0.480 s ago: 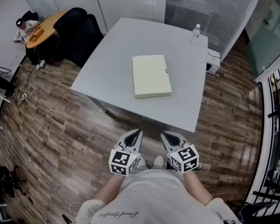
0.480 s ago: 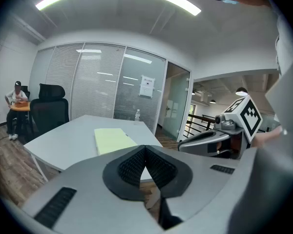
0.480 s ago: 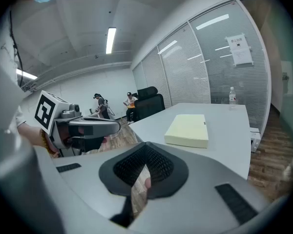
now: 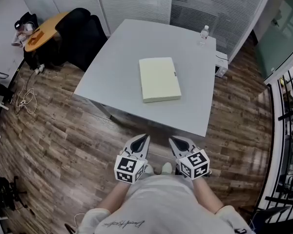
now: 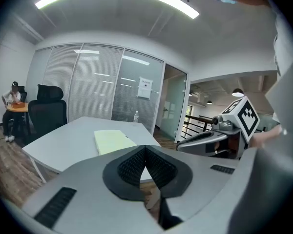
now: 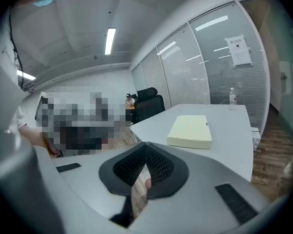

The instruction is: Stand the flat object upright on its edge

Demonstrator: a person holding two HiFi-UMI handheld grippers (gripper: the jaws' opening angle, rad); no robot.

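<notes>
1 wood-plank floor [image 4: 58,130] fills most of the head view. On it stands 1 big pale grey surface [image 4: 122,48], set cornerwise to the person. Beyond the surface's far left edge is a black office chair [image 4: 83,30], with a round wooden table [image 4: 45,29] just beside it. The pale yellow flat object [image 4: 159,79] lies flat on its broad face near the middle of the surface, well apart from both grippers and clear of every edge.

The 2 grippers are held low in front of the person's body, over the floor and short of the surface's near edge, side by side and pointing toward it. The left gripper [image 4: 144,138] has its fingers [image 5: 132,167] pressed together with nothing between them. The right gripper [image 4: 171,140] is the same, its fingers [image 6: 158,167] closed and empty. A small clear bottle [image 4: 204,34] stands upright at the surface's far right corner.
</notes>
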